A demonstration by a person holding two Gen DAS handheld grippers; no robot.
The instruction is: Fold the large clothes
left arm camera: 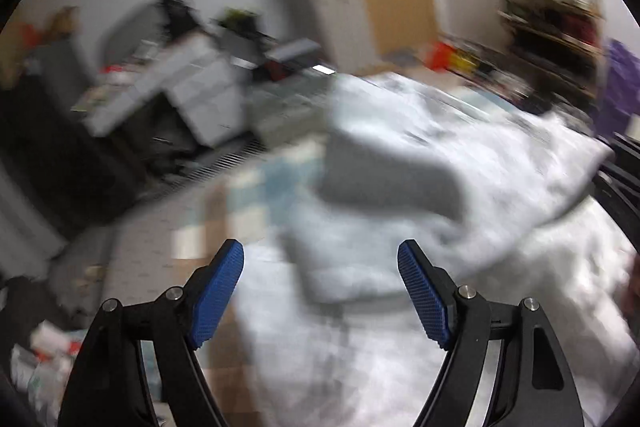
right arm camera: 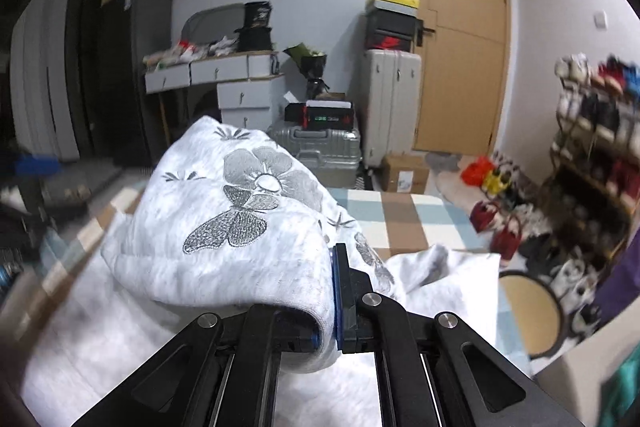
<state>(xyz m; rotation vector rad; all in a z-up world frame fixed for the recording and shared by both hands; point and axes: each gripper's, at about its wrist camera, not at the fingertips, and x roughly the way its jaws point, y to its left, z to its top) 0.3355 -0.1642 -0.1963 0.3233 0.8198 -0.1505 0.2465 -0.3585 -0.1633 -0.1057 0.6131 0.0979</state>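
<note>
The garment [right arm camera: 224, 227], a pale grey sweatshirt, lies spread over a checked bed cover [right arm camera: 404, 215]. One bunched fold is raised and clamped in the right gripper [right arm camera: 326, 307], whose jaws are closed on the cloth. The fabric is mottled light grey with grey embroidered flowers and a butterfly. The left gripper [left arm camera: 320, 291] hangs above the garment [left arm camera: 400, 227] with its jaws wide apart, holding nothing. The left wrist view is heavily blurred; only the right wrist view shows the embroidery and the door [right arm camera: 460, 39] clearly.
</note>
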